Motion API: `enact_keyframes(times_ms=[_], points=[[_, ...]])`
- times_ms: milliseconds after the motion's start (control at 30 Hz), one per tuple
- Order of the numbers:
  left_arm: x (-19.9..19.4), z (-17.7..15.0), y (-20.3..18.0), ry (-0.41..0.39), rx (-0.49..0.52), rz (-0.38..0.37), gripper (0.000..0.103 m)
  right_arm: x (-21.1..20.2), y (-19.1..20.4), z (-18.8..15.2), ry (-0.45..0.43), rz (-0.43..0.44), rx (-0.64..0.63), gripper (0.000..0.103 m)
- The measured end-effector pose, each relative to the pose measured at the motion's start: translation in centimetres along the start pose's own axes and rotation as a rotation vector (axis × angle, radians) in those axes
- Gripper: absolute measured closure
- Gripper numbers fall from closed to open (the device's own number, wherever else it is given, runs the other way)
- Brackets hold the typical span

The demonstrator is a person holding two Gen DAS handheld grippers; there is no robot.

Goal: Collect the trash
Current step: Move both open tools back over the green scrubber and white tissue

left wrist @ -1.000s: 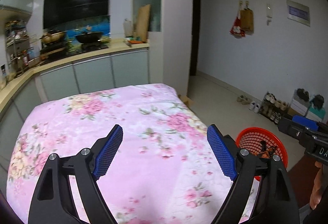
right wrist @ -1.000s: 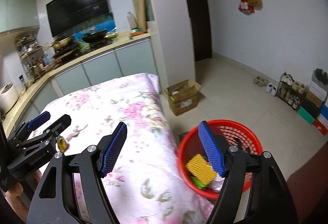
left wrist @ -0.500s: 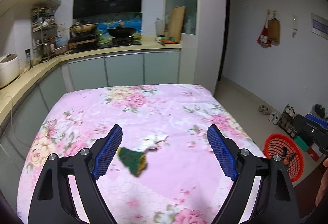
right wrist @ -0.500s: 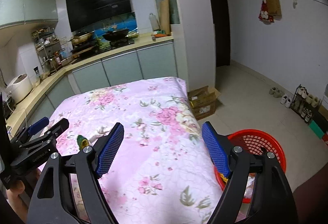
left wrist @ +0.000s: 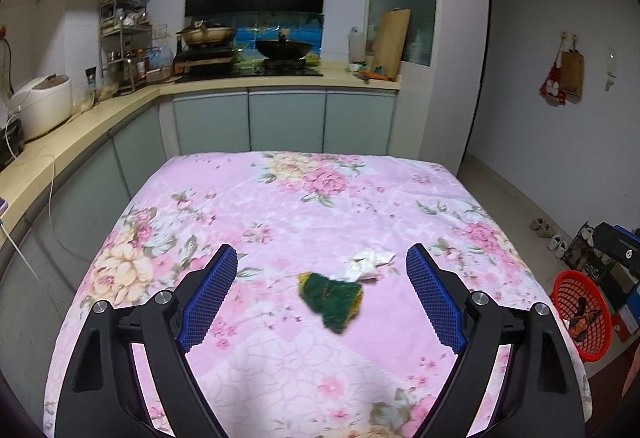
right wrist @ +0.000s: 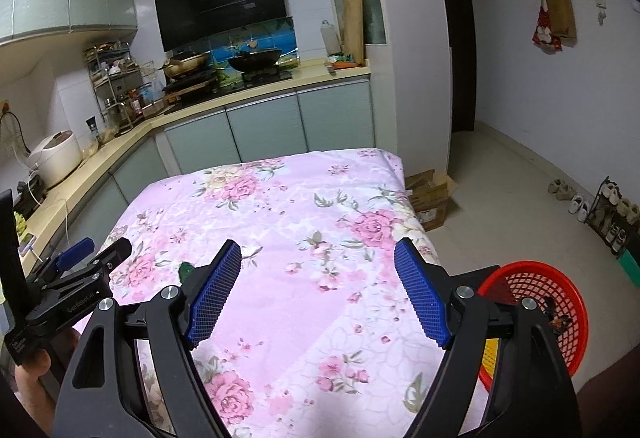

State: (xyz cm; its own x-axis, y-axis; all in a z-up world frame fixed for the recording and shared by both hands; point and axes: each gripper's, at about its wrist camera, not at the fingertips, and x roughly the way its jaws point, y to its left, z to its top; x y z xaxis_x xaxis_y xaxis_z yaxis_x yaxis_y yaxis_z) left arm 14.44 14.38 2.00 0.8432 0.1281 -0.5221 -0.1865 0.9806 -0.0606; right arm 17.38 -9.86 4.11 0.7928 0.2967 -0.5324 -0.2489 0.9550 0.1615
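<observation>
Both grippers open over the flowered table, trash ahead of the left one.

My left gripper [left wrist: 322, 290] stands wide with nothing in it; a green wrapper [left wrist: 331, 298] and a crumpled white tissue [left wrist: 366, 265], touching each other, lie on the pink tablecloth [left wrist: 320, 197] past its fingertips. My right gripper [right wrist: 318, 288] is also spread and empty, and the red basket [right wrist: 560, 302] sits on the floor at the table's right.

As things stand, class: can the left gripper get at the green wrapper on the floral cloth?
Probably yes. The left gripper is open, the green wrapper lies ahead between its fingers, and only a white tissue sits beside it.
</observation>
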Motion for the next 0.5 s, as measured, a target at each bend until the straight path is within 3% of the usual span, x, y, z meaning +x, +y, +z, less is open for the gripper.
enact_keyframes(times_ms=[500], points=[[3.8,-0.8,4.6,0.103,-0.152,-0.013,0.019,2.4,0.3,0.2,0.026,0.012,0.009,0.023]])
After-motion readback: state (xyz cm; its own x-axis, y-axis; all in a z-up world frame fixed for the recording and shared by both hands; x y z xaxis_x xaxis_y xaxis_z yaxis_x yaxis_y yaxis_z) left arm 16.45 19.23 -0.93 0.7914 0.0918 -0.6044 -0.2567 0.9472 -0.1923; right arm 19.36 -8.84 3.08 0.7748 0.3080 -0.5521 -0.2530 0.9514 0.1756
